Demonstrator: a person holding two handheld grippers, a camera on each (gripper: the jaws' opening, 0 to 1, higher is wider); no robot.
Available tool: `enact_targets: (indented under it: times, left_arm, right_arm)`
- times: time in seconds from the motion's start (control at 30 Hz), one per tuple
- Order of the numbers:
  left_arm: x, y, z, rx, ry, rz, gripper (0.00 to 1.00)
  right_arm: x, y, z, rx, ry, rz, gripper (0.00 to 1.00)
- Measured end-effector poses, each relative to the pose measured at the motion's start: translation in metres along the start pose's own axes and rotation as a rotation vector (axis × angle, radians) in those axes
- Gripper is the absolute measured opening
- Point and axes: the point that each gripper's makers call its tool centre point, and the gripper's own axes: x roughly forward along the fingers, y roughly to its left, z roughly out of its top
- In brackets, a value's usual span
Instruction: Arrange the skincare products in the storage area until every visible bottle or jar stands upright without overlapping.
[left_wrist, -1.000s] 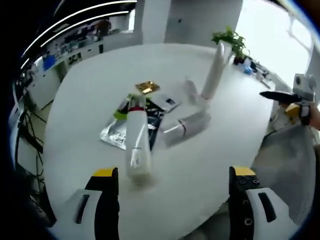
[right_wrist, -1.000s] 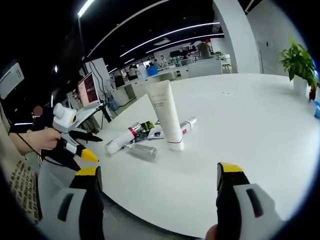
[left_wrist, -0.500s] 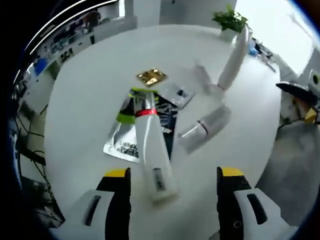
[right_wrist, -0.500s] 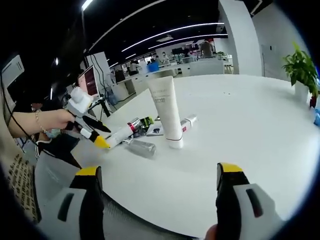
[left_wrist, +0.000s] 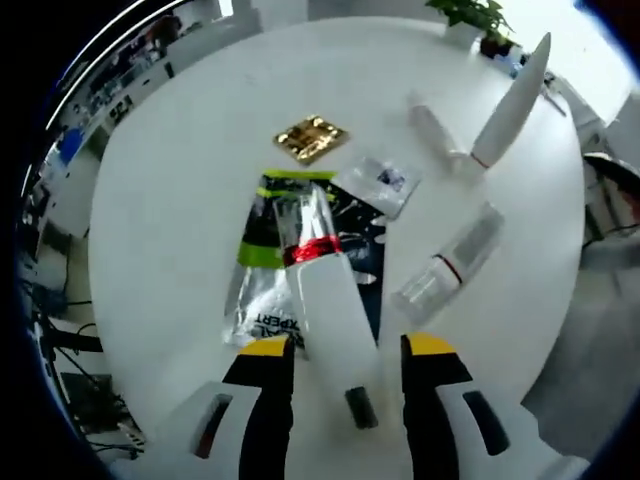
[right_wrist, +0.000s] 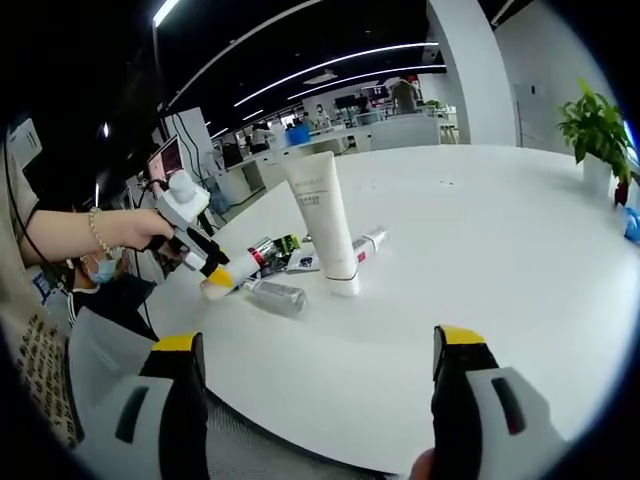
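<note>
Left gripper view: the left gripper (left_wrist: 338, 352) has come down over the lying white bottle (left_wrist: 333, 325); its jaws have narrowed and now stand on both sides of the bottle's end, whether already pressing I cannot tell.
Bottle place: on the silver sachet (left_wrist: 262, 290), on the table (left_wrist: 180, 170).
Right gripper view: the right gripper (right_wrist: 315, 360) is released, well apart from the upright tube (right_wrist: 323, 222).
Meaning: lifting the bottle upright seems next.
</note>
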Motion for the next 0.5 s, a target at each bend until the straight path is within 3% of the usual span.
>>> enact_targets:
  times: [0.2,0.5]
  left_arm:
    - [0.007,0.005,0.003,0.004,0.035,0.014,0.31]
    - [0.013,0.005,0.004,-0.017,0.076,0.010,0.31]
  right_arm:
    - [0.000,-0.001,0.000,0.003,0.001,-0.006,0.94]
    - [-0.001,-0.001,0.000,0.002,0.002,-0.010,0.94]
